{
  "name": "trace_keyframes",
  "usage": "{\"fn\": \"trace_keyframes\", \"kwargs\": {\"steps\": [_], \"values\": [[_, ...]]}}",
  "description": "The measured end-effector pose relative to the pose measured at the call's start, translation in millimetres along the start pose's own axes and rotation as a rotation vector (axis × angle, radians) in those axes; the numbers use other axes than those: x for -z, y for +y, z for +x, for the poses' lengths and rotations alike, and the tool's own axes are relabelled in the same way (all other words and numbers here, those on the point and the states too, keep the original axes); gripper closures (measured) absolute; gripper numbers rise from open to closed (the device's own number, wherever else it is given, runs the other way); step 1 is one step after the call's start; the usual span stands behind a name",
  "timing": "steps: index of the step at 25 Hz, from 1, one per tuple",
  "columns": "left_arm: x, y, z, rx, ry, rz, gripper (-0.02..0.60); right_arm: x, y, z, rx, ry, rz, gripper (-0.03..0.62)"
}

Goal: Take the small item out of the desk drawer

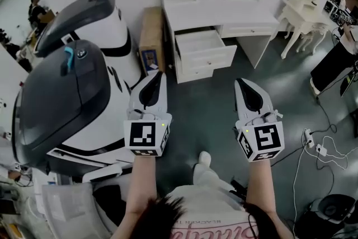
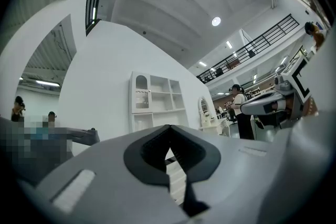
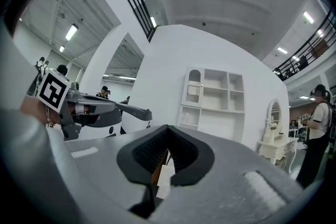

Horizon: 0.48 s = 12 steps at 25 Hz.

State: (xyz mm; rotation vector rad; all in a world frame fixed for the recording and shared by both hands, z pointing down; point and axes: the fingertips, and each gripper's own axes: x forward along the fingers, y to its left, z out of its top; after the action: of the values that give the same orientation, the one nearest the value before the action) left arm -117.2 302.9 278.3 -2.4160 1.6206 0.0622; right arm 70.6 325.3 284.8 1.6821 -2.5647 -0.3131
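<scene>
— Where do the two tongs stand?

— Both are held out over the dark floor [image 1: 224,120], side by side and well apart. The left gripper [image 1: 158,76] points toward 12 o'clock with a slight lean to 1; the right gripper [image 1: 239,83] leans toward 11.

— Open or closed?

— Closed, both of them. In the left gripper view the dark pads meet at the tip and nothing sits between them; only a thin slit lower down shows white furniture beyond. In the right gripper view the jaws are pressed fully together, and they too are empty.

— And the drawer?

— The white desk [image 1: 224,17] is at 12 o'clock from the grippers, well apart from both. Its upper drawer [image 1: 206,48] is pulled out toward the person, open at the top.

— Can you see the small item in it?

— No. The inside of the drawer looks pale and I cannot make out any item there from the head view.

— What else is around?

— A large white-and-dark machine [image 1: 61,98] fills the 9 o'clock side, close to the left gripper. A cardboard box [image 1: 151,36] stands between it and the desk, at 11. A white dressing table [image 1: 305,3] with an oval mirror is at 2 o'clock, and white cables [image 1: 319,148] lie on the floor at 4.
</scene>
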Motion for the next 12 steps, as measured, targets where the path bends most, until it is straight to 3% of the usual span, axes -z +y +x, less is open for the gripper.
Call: {"fn": "trace_keyframes", "kwargs": {"steps": [12], "values": [[13.1, 4.0, 112.6, -0.033, 0.019, 0.000, 0.569, 15.7, -82.7, 84.9, -0.018, -0.004, 0.011, 0.592]]}}
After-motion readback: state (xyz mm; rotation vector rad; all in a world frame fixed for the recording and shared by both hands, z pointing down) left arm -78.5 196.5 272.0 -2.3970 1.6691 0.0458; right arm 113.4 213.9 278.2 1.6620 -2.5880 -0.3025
